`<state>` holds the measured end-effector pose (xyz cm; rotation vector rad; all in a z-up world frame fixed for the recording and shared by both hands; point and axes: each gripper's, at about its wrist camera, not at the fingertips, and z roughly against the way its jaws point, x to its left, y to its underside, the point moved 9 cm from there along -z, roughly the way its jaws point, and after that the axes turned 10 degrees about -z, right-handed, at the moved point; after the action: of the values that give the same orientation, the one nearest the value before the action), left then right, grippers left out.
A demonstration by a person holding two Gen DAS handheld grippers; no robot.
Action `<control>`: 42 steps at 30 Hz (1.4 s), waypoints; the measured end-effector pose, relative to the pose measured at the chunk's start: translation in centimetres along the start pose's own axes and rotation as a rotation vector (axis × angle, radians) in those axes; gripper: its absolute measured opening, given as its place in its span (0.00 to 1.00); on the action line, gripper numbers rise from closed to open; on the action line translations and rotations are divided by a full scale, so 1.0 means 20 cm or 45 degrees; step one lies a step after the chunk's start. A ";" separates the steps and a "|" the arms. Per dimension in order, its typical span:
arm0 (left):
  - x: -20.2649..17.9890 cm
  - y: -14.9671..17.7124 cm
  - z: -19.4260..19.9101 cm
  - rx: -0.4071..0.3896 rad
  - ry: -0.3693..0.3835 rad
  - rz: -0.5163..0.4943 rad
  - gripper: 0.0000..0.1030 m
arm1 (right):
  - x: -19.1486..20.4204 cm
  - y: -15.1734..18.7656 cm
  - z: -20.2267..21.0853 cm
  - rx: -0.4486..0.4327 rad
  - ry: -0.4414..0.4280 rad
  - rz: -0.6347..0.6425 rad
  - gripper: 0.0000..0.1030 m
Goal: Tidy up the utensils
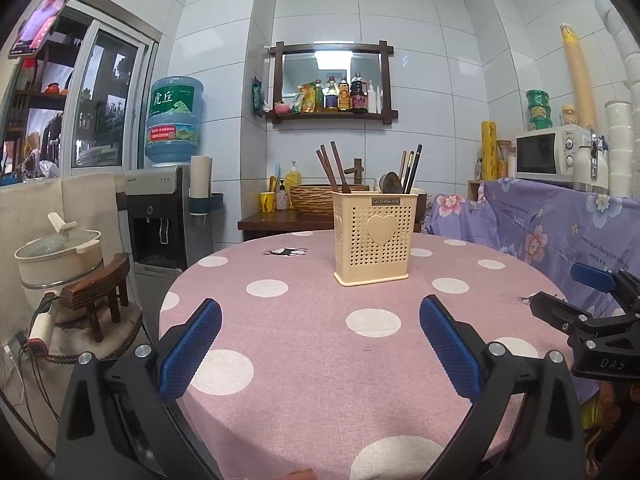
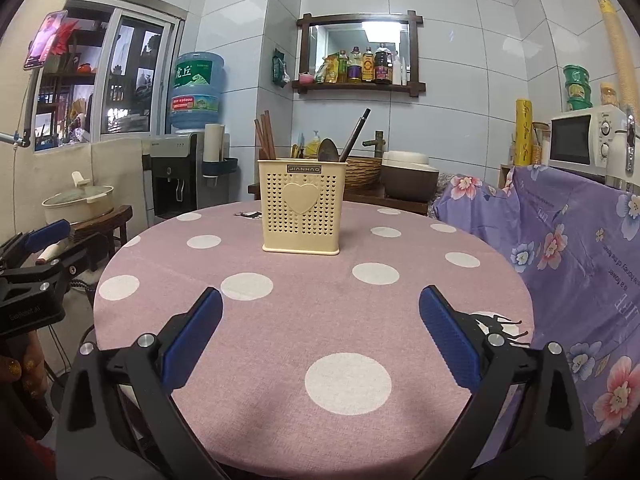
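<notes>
A cream perforated utensil holder (image 1: pixel 374 238) with a heart on its front stands upright on the far half of the round pink polka-dot table (image 1: pixel 304 344). It also shows in the right wrist view (image 2: pixel 302 208). Brown chopsticks (image 1: pixel 332 168) stand in its left side. A dark spoon (image 1: pixel 390 182) and black chopsticks (image 1: pixel 412 168) stand in its right side. My left gripper (image 1: pixel 320 308) is open and empty above the table's near half. My right gripper (image 2: pixel 320 300) is open and empty, well short of the holder. Each gripper shows at the edge of the other's view.
A purple floral cloth (image 2: pixel 568 248) hangs close to the table's right edge, with a microwave (image 1: pixel 548 152) above it. A water dispenser (image 1: pixel 168 208) and a pot on a wooden stool (image 1: pixel 60 252) stand at the left. A basket (image 2: pixel 362 170) and a cooker (image 2: pixel 408 178) sit behind the table.
</notes>
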<state>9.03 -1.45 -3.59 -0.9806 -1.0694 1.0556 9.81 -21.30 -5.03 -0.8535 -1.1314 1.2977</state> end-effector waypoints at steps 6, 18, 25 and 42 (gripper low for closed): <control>-0.01 0.02 0.00 0.015 -0.001 0.002 0.95 | -0.01 0.00 0.00 -0.001 0.004 -0.011 0.94; 0.00 0.02 0.00 0.009 -0.002 0.008 0.95 | 0.00 0.00 0.01 -0.003 -0.002 -0.011 0.94; -0.01 0.02 0.01 0.007 0.004 0.004 0.95 | 0.00 0.00 0.02 -0.007 -0.006 -0.010 0.94; -0.03 0.02 0.02 0.002 0.019 -0.011 0.95 | 0.01 0.01 0.01 0.008 -0.007 -0.013 0.94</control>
<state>8.51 -1.94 -4.09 -0.9803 -1.0594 1.0410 9.62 -21.16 -5.23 -0.8390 -1.1345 1.2948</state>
